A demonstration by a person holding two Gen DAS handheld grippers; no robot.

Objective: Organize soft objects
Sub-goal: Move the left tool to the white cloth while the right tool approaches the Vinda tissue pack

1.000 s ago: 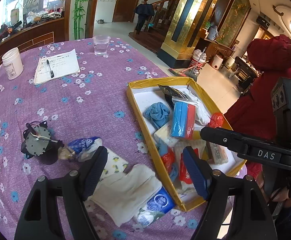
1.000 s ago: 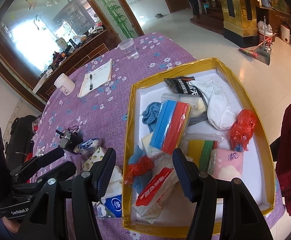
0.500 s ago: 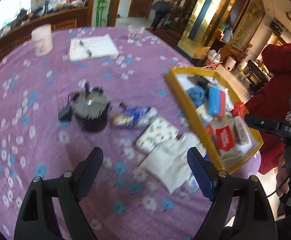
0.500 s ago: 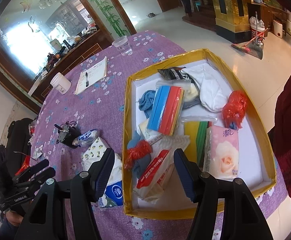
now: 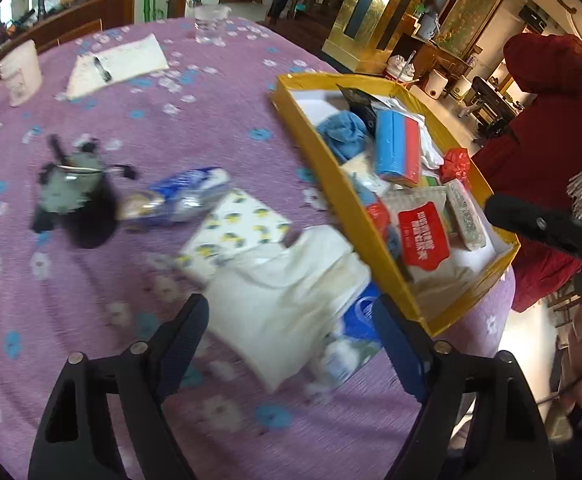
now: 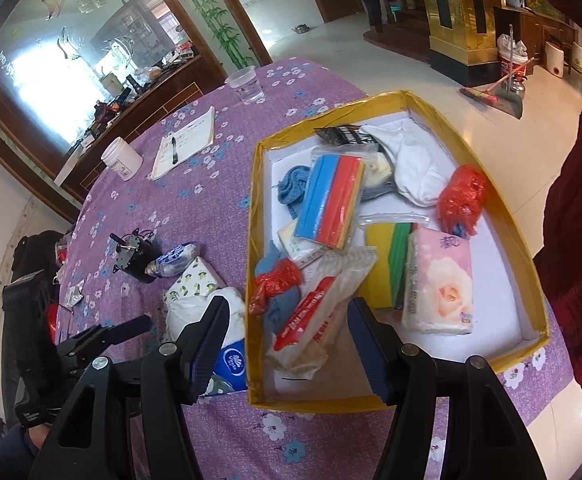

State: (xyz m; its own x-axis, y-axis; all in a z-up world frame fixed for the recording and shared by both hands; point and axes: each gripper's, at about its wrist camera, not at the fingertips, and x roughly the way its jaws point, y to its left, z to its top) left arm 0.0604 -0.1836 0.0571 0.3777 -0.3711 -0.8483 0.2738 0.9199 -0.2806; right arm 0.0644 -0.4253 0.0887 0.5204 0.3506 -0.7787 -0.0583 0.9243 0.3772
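Between our left jaws lies a folded cloth (image 5: 291, 300) on the desk (image 5: 211, 120), with a tissue pack (image 5: 355, 336) tucked under its right edge and a patterned pack (image 5: 235, 232) just ahead of it. Further ahead and to the left sit a wrapped packet (image 5: 179, 196) and a small motor (image 5: 71, 192), while the box (image 5: 331, 184) stands to the right of those jaws. Ahead of our right jaws, inside the box, a tissue packet (image 6: 315, 320) lies between them, with a larger tissue pack (image 6: 439, 284) to its right.

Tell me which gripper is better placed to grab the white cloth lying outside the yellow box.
Left. The left gripper, its jaws closing with nothing pressed between them, points right at the white cloth; the right gripper hangs over the yellow box.
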